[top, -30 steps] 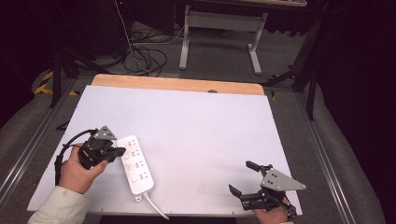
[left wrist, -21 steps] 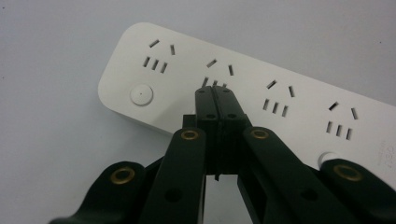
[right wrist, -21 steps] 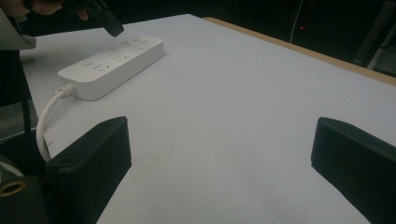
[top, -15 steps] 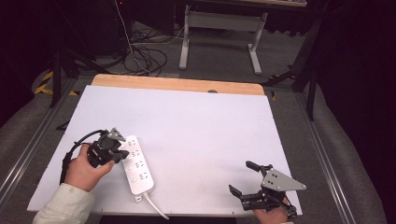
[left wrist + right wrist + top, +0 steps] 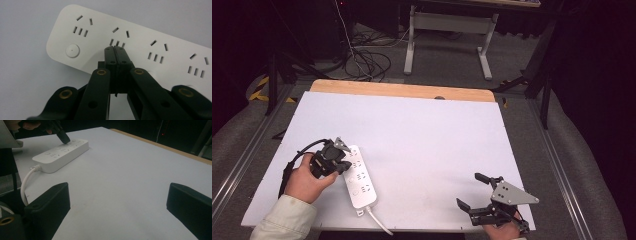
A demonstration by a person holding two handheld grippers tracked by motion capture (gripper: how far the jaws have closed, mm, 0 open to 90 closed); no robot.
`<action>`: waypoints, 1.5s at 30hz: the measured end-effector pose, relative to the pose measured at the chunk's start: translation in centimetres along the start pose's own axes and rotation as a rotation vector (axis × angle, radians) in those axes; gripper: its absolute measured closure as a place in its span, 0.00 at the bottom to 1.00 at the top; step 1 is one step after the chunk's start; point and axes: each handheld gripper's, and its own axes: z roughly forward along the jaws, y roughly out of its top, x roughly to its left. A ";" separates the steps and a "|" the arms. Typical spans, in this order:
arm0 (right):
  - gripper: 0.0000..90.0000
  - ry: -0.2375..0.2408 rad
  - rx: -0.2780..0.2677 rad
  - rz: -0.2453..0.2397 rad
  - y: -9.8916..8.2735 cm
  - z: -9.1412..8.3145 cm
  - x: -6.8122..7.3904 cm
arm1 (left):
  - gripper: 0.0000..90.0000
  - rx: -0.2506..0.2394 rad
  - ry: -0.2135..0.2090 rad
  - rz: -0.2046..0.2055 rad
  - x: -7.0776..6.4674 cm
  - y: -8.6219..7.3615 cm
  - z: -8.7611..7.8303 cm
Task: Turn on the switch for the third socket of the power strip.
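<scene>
The left tool (image 5: 115, 51) has its jaws pressed together, their tips resting on the top face of a white power strip (image 5: 359, 176) just below the second socket group from the round switch button (image 5: 72, 50), which sits off to the tool's left. The right tool (image 5: 473, 191) is spread wide with nothing between its jaws, low over the white worktop (image 5: 422, 135); the strip lies well ahead of it, white cord (image 5: 25, 183) trailing back toward that tool.

I see the table (image 5: 422, 130), white-topped with a wooden far edge, carrying a white power strip (image 5: 360, 176) near its front left (its cord trails off the front edge).
</scene>
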 end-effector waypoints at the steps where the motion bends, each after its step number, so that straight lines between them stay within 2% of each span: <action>1: 0.06 0.000 0.000 -0.001 0.0 0.0 0.0 | 1.00 -0.001 -0.001 -0.001 0.0 0.0 0.0; 12: 0.06 0.004 -0.003 -0.001 0.0 -0.1 0.1 | 1.00 -0.009 0.006 0.001 -0.1 -0.1 0.2; 16: 0.06 0.007 -0.002 0.001 0.0 -0.1 0.1 | 1.00 -0.002 0.026 0.010 -0.3 -0.1 0.2; 25: 0.06 0.010 -0.001 0.000 0.0 0.0 0.1 | 1.00 -0.008 0.034 0.034 -0.5 -0.2 0.4; 27: 0.06 0.011 -0.002 -0.001 0.0 0.0 0.1 | 1.00 -0.021 0.023 0.037 -0.6 -0.2 0.5; 30: 0.06 0.014 -0.004 -0.002 0.0 0.0 0.2 | 1.00 -0.014 0.044 0.038 -0.9 -0.1 0.5; 34: 0.06 0.013 -0.001 0.001 0.0 -0.1 0.2 | 1.00 -0.018 0.029 0.018 -0.6 -0.1 0.5; 40: 0.06 0.016 -0.001 0.000 0.0 -0.1 0.2 | 1.00 -0.028 0.032 0.010 -0.7 -0.3 0.6; 45: 0.06 0.020 0.001 -0.005 0.0 0.0 0.2 | 1.00 -0.029 0.062 0.018 -0.9 -0.3 0.8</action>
